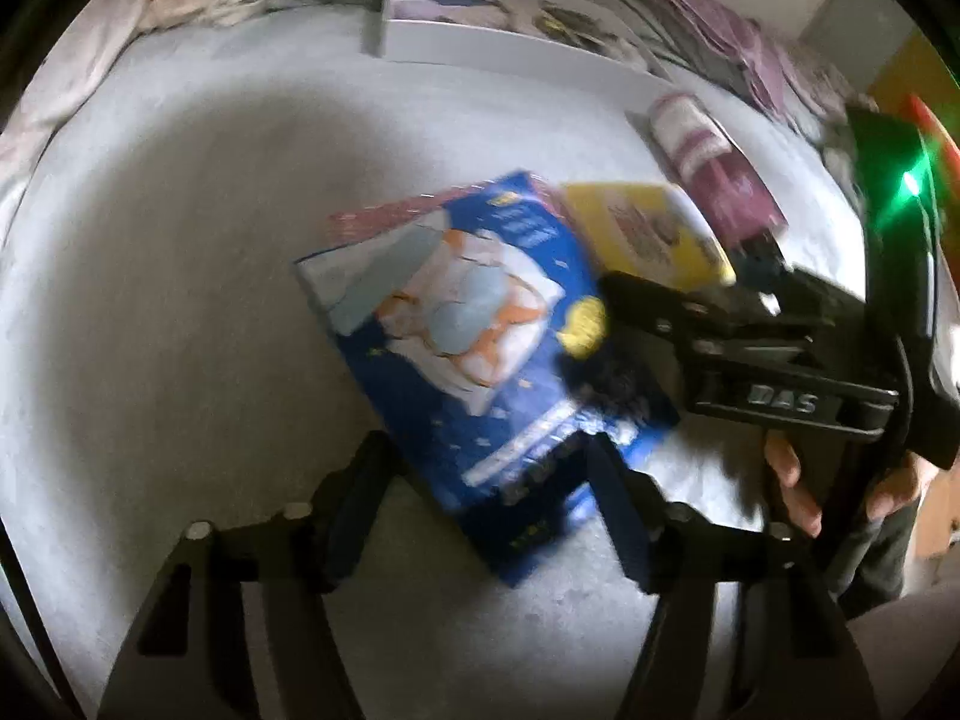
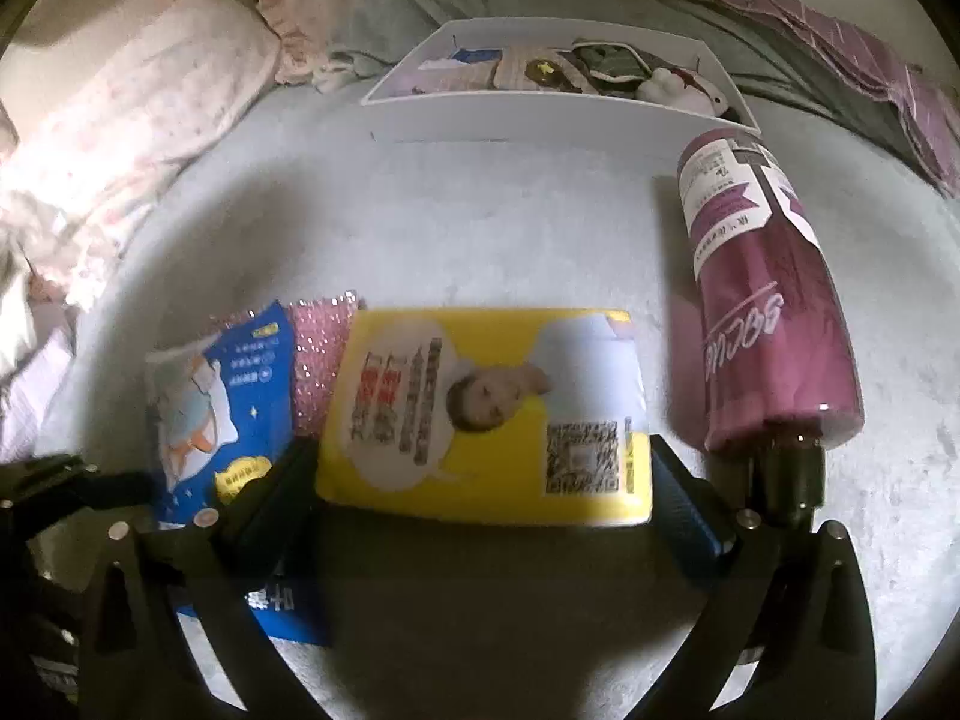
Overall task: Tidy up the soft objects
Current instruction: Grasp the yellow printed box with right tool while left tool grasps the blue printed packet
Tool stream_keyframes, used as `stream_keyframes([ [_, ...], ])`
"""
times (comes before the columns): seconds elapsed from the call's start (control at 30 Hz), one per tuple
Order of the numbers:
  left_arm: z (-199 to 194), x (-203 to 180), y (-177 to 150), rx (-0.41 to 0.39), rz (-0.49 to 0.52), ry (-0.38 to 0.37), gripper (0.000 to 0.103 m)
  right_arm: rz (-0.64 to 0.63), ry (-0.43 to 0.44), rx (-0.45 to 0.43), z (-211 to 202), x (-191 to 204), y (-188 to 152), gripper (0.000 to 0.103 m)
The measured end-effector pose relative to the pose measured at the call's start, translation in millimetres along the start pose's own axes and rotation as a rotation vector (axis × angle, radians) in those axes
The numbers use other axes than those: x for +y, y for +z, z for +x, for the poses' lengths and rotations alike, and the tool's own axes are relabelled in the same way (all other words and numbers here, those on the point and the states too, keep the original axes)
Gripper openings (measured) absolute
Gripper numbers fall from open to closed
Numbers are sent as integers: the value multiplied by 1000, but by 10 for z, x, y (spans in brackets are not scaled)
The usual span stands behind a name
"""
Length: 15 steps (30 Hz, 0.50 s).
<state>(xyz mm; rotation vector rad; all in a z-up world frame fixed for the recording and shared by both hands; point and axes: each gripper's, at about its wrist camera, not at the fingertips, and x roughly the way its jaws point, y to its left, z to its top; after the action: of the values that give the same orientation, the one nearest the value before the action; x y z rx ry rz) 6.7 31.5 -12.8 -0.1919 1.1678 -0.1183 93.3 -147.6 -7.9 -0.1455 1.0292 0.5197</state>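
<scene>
Yellow pack point(image 2: 486, 414) lay flat beside the blue pack point(image 2: 222, 414), in front of the white box point(image 2: 540, 114). Right gripper point(image 2: 480, 492) straddled it, jaws wide, nothing clamped — it should settle lower before squeezing. Left gripper point(image 1: 480, 504) gaped empty over the blue pack.

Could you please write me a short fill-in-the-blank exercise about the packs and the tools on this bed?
1. The right tool stands open around the ____ pack.
2. The pack nearest the left tool is mostly ____.
3. The folded umbrella is ____ in colour.
4. The white box lies ____ the packs.

Missing words: yellow; blue; purple; beyond
</scene>
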Motion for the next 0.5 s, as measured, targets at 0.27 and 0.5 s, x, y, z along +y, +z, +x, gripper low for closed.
stream_keyframes([
  [0.27, -133, -1, -45, -24, -15, -37, 16, -12, -37, 24, -38, -31, 7, 101],
  [0.5, -394, 118, -39, -93, -50, -77, 6, 11, -58, -12, -100, -37, -3, 98],
])
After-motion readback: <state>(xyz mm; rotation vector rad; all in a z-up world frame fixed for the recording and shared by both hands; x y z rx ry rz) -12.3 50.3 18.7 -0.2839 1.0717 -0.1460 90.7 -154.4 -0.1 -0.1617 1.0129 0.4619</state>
